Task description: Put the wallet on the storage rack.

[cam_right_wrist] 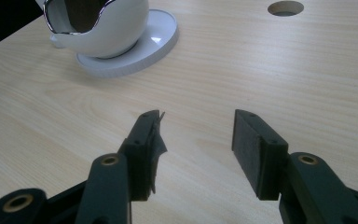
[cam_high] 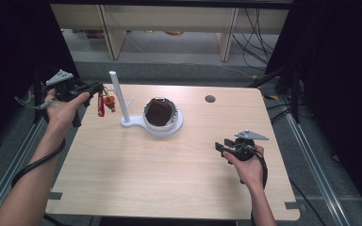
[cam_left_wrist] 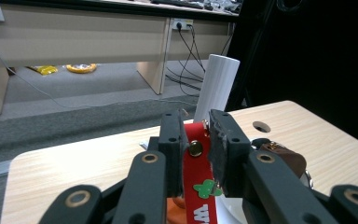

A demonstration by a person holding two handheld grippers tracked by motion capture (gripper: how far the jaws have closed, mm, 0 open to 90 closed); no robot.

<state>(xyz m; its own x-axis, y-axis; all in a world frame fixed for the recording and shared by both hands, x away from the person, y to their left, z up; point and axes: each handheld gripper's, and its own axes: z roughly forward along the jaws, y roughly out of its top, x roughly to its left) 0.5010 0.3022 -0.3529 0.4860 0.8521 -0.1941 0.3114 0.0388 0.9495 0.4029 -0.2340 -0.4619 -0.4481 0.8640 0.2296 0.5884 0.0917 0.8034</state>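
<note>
Held at the upper left of the high view, off the far left corner of the pale wooden surface point(cam_high: 169, 174): the left gripper point(cam_high: 96, 87), pinching a red strap point(cam_high: 101, 104) that hangs down just left of a white post point(cam_high: 117, 96). Seen far better in the left gripper view, where the red strap point(cam_left_wrist: 199, 172) sits clamped between the two black jaws, with a brass snap and a small green charm on its face and part of a white letter at the bottom edge (too cropped to read); the white post point(cam_left_wrist: 218, 86) rising right behind the jaws. Something orange point(cam_high: 111, 101) hanging beside the strap in the high view, too small to identify. At centre of the high view, a white round base point(cam_high: 162, 126) joined to the post, carrying a white bowl-shaped holder point(cam_high: 160, 113) with a chrome rim and a dark brown interior; contents not discernible. Shown closer at the upper left of the right gripper view: the holder point(cam_right_wrist: 116, 28) resting on its base point(cam_right_wrist: 144, 51). At lower right of the high view, the right gripper point(cam_high: 222, 147), jaws spread apart over bare wood, holding nothing, well apart from the holder.
</note>
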